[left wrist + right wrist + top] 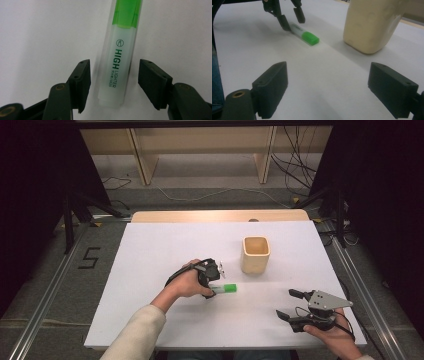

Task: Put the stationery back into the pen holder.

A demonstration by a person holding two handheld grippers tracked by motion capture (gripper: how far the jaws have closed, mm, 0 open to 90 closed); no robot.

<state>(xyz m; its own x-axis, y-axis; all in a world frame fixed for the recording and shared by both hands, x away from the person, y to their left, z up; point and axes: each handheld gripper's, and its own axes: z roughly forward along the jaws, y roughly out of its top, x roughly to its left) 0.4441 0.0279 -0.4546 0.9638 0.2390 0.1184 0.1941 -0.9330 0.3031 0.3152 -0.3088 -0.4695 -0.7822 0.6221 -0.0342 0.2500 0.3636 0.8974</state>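
Nearest the person, at the near right corner of the white table, the right gripper rests in the right hand with its grey plate on top and its jaws pointing left across the table. The jaws stand wide apart with only bare table between them, so this gripper is released and grasps nothing. In the right gripper view its two black pads frame the scene farther off.

Farther in, around the middle of the table, the left hand comes in on a cream sleeve and holds the left gripper tipped down over a green highlighter. The highlighter lies flat on the table, its pale, printed barrel end towards the left gripper and its green cap pointing right. In the left gripper view the barrel lies between the two jaws, with a strip of table showing on either side (the gap on its left is the narrower one), so the pads are not pressing on it: the fingers are open around the highlighter, not gripping it.

Beyond the highlighter and to its right stands a pale wooden cup, upright and well apart from both grippers. Past the far edge of the table, cables lie on the floor.
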